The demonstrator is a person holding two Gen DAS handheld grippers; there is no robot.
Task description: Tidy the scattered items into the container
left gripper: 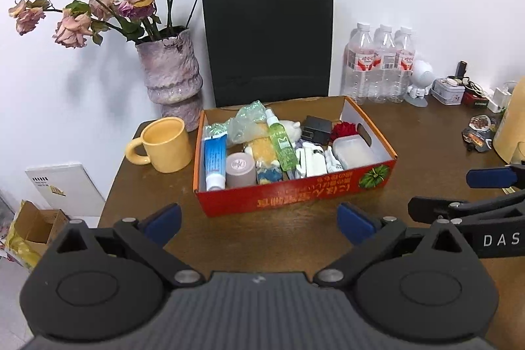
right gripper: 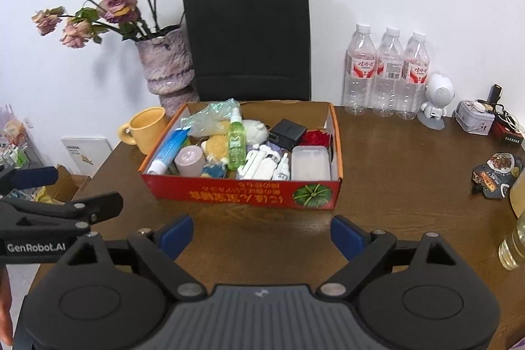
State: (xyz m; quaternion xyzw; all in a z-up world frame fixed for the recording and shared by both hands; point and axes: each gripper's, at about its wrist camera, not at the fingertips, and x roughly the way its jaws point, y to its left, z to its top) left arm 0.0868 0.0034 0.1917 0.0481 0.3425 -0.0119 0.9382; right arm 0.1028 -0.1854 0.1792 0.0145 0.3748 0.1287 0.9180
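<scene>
- Left wrist view: the left gripper [left gripper: 259, 223] hangs over bare counter [left gripper: 426, 136], its jaws spread wide with nothing between them; the box [left gripper: 295, 194] sits just past them at twelve o'clock.
- Right wrist view: the right gripper [right gripper: 261, 235] shows the same — jaws wide, empty, aimed at the box from the near side.
- The box looks well filled: a blue tube [left gripper: 215, 161], a tape roll [left gripper: 240, 170], a green spray bottle [left gripper: 280, 141], a clear plastic case [left gripper: 356, 151], a black pouch [left gripper: 316, 130] and other small items lie inside.
- Judged from this, the tidying seems nearly or fully done — the counter around the box is bare.
- Possibly left: a snack packet [right gripper: 497, 174] at three o'clock of the box, well apart; whether it belongs to the task I cannot tell.
- The yellow mug [left gripper: 164, 145] at nine o'clock, vase [left gripper: 172, 74], black bag [left gripper: 267, 41] and water bottles [left gripper: 380, 64] read as fixtures.
</scene>
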